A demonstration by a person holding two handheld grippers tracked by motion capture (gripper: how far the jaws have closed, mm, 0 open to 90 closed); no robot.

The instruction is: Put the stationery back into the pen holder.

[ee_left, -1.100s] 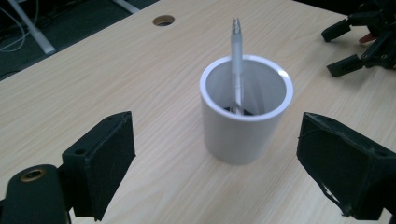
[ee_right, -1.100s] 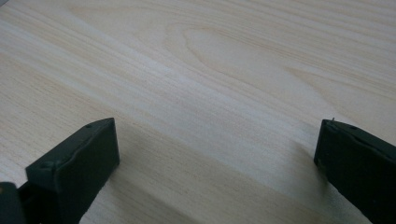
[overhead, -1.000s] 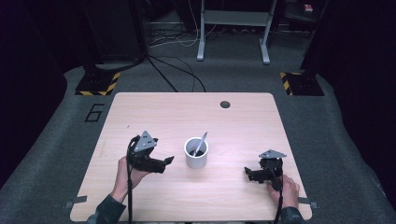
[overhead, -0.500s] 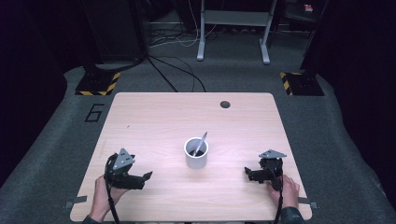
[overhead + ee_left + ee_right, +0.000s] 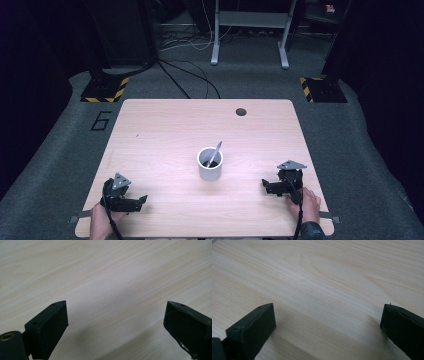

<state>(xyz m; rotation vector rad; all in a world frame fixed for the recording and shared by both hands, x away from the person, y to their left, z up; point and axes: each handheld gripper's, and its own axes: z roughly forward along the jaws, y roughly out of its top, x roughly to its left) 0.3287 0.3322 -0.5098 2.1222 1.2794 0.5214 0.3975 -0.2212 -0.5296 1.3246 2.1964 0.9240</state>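
High view first, starting at the left: my left gripper (image 5: 142,199) lies low at the near left corner of the table (image 5: 165,130), with my hand (image 5: 102,223) behind it at the table's edge and its grey three-cornered plate (image 5: 120,180) on top. Its jaws point to the right across the wood. Left gripper view has those two black jaws spread wide, one at each lower corner of the picture, with bare pale wood grain between them and nothing in their hold.

Moving toward the middle, the white cup (image 5: 210,164) stands upright on the table, a little nearer my side than the centre. A spoon (image 5: 215,153) leans in it, handle up and tilted to the right. The cup is well apart from both grippers, roughly between them. Farther back, a small dark round hole (image 5: 241,111) sits in the tabletop near the far edge.

At the right, my right gripper (image 5: 265,185) rests near the near right corner, my other hand (image 5: 305,202) gripping it from behind, jaws pointing left toward the cup. Right gripper view gives the same story: jaws wide apart, empty, wood grain between them.
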